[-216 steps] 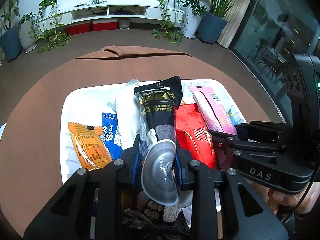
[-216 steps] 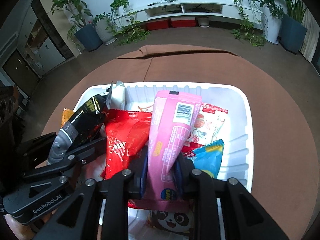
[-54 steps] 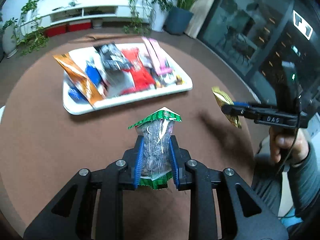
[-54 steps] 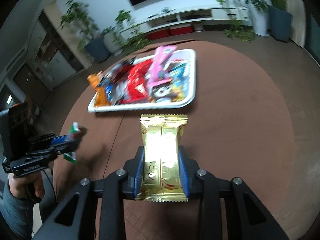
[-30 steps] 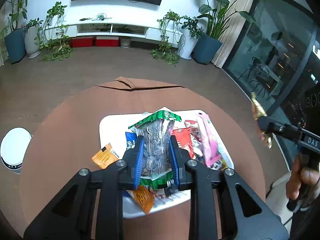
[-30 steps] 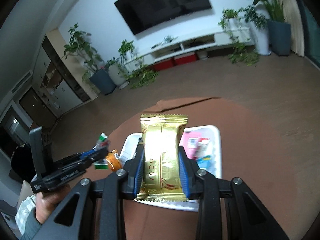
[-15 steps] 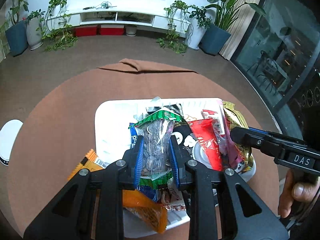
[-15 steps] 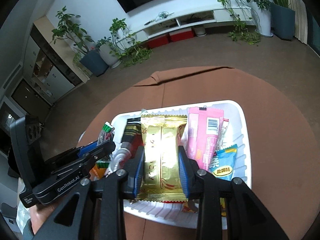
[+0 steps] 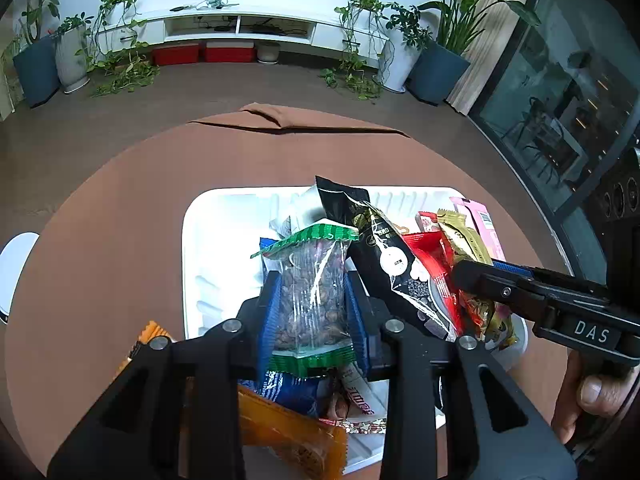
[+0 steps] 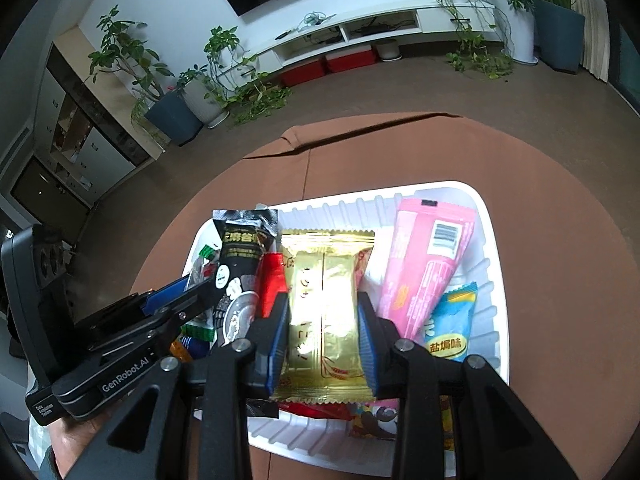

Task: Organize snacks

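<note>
My left gripper (image 9: 312, 304) is shut on a clear, green-edged bag of nuts (image 9: 310, 288) and holds it low over the left half of the white tray (image 9: 208, 240). My right gripper (image 10: 324, 320) is shut on a gold packet (image 10: 326, 312) and holds it over the tray's middle (image 10: 492, 280). The right gripper also shows in the left wrist view (image 9: 460, 272), the left one in the right wrist view (image 10: 208, 284). In the tray lie a black packet (image 9: 384, 252), a red packet (image 9: 432, 268), a pink packet (image 10: 428, 264), a blue packet (image 10: 452, 328) and an orange packet (image 9: 288, 436).
The tray sits on a round brown table (image 9: 120, 208). A white round object (image 9: 12, 264) stands beyond the table's left edge. Potted plants (image 9: 436, 52) and a low white TV shelf (image 9: 240, 28) are far behind on the floor.
Both grippers have come down closer over the tray with their packets still held. The tray now fills more of both views.
</note>
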`<state>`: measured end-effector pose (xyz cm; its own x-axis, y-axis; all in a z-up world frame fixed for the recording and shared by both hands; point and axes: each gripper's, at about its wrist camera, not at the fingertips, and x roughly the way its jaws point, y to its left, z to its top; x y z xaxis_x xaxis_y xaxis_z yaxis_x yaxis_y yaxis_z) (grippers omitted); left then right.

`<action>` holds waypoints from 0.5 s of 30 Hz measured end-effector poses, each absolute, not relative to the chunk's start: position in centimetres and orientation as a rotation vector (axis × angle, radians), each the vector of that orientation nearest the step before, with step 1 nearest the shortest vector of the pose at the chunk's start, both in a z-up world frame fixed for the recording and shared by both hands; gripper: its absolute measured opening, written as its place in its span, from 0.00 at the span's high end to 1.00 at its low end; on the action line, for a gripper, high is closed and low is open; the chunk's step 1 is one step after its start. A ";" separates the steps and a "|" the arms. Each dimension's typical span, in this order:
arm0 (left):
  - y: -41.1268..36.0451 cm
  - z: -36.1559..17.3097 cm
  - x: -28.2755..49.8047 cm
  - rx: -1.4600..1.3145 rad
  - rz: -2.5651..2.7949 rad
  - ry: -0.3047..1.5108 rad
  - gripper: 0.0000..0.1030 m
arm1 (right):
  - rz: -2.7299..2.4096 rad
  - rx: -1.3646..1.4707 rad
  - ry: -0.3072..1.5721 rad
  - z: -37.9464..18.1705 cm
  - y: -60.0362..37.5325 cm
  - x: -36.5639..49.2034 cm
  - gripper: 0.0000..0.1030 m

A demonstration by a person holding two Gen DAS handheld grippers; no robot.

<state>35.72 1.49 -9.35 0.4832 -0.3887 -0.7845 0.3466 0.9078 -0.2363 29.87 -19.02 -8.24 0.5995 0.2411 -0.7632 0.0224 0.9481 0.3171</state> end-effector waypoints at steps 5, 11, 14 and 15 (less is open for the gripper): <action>1.6 -9.2 35.7 -0.044 -0.444 0.966 0.70 | 0.130 0.318 0.924 -8.4 -19.2 29.7 0.64; 2.1 -8.6 35.6 -0.057 -0.427 0.953 0.53 | 0.128 0.328 0.930 -8.5 -19.3 29.6 0.62; 2.2 -8.3 35.3 -0.057 -0.430 0.948 0.53 | 0.126 0.329 0.928 -8.5 -19.2 29.6 0.61; 2.3 -8.1 34.9 -0.056 -0.429 0.947 0.53 | 0.126 0.331 0.926 -8.4 -19.3 29.5 0.60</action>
<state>34.89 2.28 -8.06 0.5068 -0.3800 -0.7738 0.3313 0.9145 -0.2321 29.53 -19.25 -8.40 0.5982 0.2475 -0.7622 0.0345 0.9423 0.3330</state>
